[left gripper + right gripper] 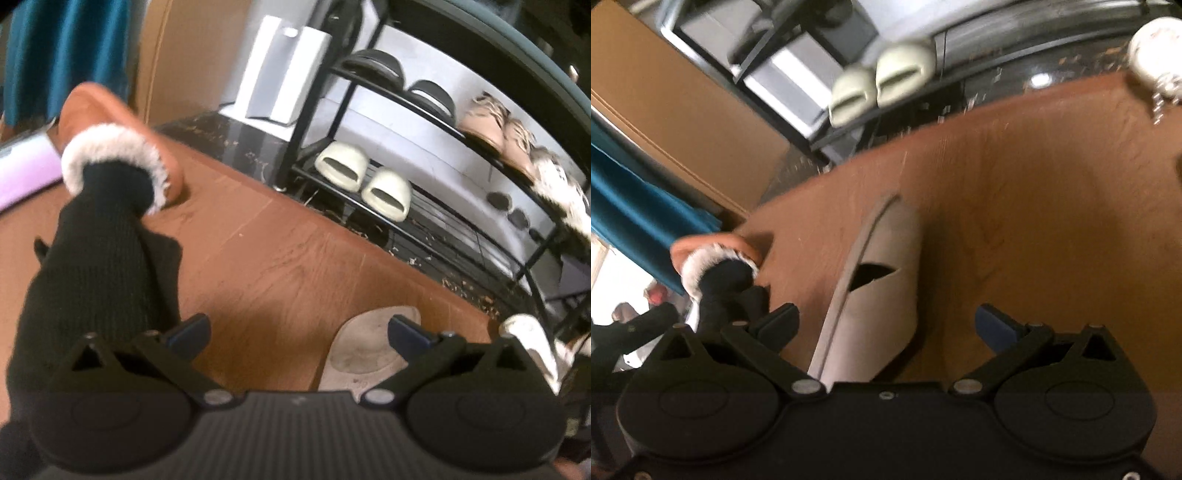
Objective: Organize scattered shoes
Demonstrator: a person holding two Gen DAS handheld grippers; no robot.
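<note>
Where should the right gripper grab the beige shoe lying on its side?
Right gripper is open over the beige shoe. Likely best: come from above and pinch across the upper near its dark opening; one finger on the sole edge, one on the upper.

Brown wooden floor (pixel 280 258) with fur-cuffed tan boot (pixel 122 147), beige flat shoe (pixel 882 266), black rack (pixel 369 88) holding cream slides (pixel 364 181)

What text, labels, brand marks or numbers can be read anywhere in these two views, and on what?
None is legible.
White upright appliance beside the shoe rack: a small dark mark near its top, too blurred to read.
Cream slides, the other shoes, both grippers: no print visible.
</note>
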